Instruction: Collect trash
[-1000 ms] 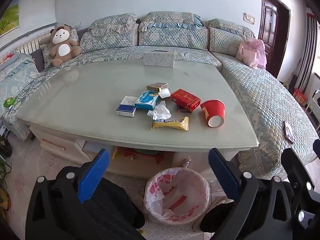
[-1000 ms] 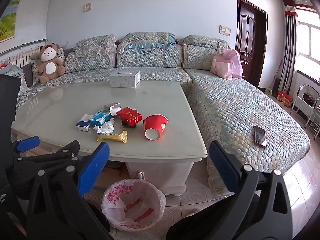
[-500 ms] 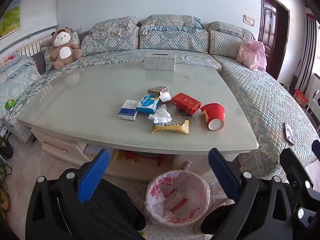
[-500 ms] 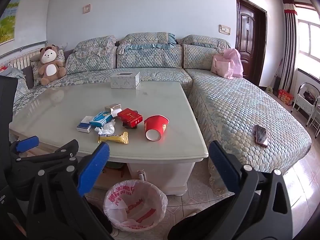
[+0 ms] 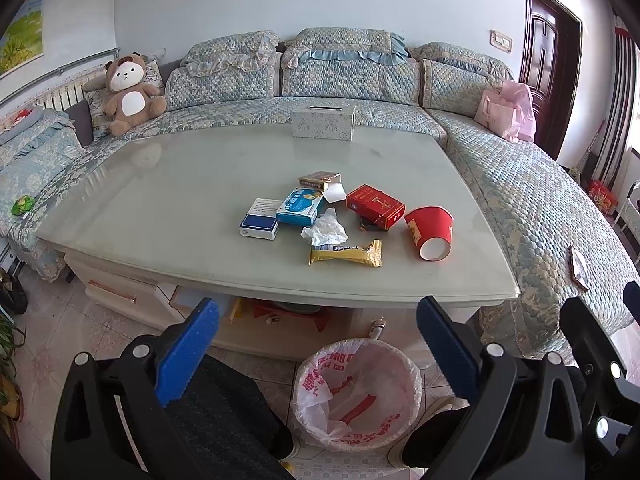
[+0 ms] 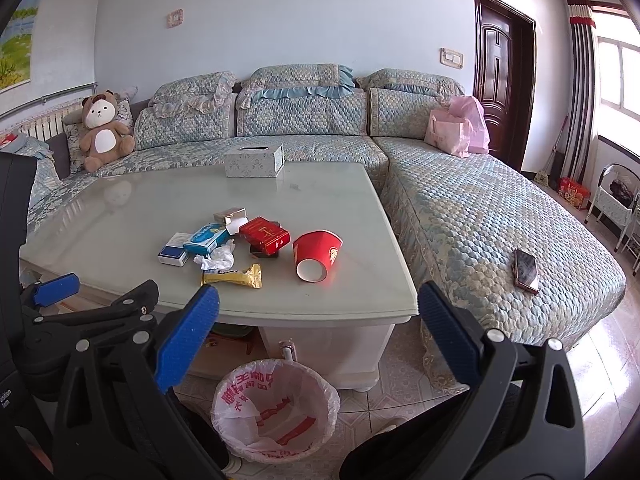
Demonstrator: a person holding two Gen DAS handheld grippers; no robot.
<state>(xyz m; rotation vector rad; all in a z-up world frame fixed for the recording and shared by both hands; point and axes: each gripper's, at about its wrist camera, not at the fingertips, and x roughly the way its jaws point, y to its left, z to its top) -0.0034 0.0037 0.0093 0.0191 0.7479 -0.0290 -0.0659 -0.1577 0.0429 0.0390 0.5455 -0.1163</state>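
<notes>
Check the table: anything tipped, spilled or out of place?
The red paper cup lies on its side near the table's right edge, mouth toward the camera, no spill visible. Left of it, a crumpled tissue and a gold wrapper lie among small boxes.

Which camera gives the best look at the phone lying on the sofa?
The right wrist view. There the phone lies in full sight on the sofa seat, its dark screen and pinkish case clear. In the left wrist view it sits squeezed at the far right edge, seen side-on and distorted.
</notes>
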